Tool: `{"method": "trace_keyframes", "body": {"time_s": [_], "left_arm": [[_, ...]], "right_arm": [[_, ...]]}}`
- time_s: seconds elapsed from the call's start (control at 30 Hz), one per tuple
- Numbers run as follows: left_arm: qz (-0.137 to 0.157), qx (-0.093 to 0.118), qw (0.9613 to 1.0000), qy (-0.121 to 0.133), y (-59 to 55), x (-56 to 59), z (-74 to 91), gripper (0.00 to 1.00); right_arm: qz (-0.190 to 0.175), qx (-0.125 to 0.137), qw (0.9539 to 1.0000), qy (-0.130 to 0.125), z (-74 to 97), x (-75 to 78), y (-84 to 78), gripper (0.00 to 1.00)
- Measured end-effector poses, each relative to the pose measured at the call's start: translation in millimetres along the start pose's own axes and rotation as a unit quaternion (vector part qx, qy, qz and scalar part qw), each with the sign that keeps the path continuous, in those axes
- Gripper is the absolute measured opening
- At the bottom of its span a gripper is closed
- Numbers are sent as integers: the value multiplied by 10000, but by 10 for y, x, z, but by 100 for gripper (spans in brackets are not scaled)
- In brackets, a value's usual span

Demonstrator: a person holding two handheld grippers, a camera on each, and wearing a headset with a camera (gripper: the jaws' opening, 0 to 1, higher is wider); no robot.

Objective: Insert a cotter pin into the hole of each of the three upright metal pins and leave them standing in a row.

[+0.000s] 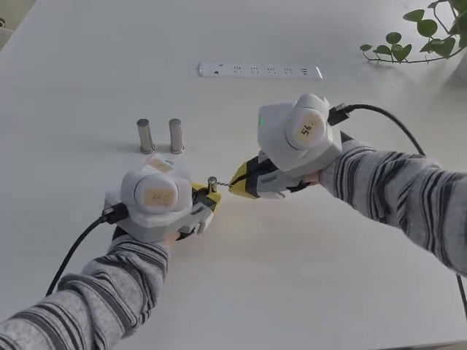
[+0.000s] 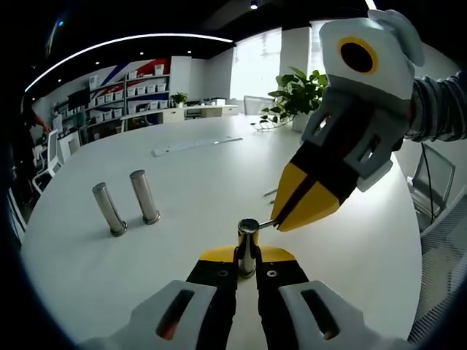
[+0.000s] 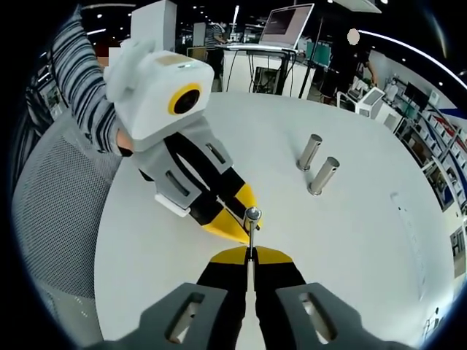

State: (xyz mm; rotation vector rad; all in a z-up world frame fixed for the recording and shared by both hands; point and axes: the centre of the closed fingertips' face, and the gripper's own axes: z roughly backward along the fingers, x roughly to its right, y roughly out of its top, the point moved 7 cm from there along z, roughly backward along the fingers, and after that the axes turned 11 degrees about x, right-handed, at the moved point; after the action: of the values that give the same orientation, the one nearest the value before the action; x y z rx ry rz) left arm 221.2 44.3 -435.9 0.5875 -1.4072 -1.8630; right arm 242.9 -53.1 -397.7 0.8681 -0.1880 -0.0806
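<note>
Three metal pins, one cotter pin. The clamped pin (image 2: 248, 244) stands upright in the left gripper (image 2: 248, 257), whose jaws are closed on it. Two standing pins (image 1: 145, 135) (image 1: 176, 135) are upright side by side, left of and beyond the clamped pin. The cotter pin (image 2: 267, 224) lies horizontal, pinched in the right gripper (image 2: 280, 223), with its tip at the clamped pin's head.

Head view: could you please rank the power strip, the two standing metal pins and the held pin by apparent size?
1. power strip, largest, though farthest.
2. left standing pin and right standing pin: alike, a tie.
3. held pin in the left tool: smallest showing, but mostly hidden, so unsure.
</note>
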Motion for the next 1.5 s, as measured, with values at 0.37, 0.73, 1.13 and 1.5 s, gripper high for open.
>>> {"method": "trace_keyframes", "body": {"time_s": [0.37,0.73,1.13,1.5], "left_arm": [[-59,6,10000,2,-7,4,-5,5],[-70,12,10000,-18,-6,11,-5,5],[-76,9,10000,-30,-4,10,-6,5],[-125,7,9999,-54,-5,18,-11,5]], "right_arm": [[58,-18,10000,46,-11,-1,-9,0],[-71,153,9998,74,4,10,-5,0],[118,119,9998,80,11,-33,55,0],[212,176,9996,105,38,-56,74,0]]}}
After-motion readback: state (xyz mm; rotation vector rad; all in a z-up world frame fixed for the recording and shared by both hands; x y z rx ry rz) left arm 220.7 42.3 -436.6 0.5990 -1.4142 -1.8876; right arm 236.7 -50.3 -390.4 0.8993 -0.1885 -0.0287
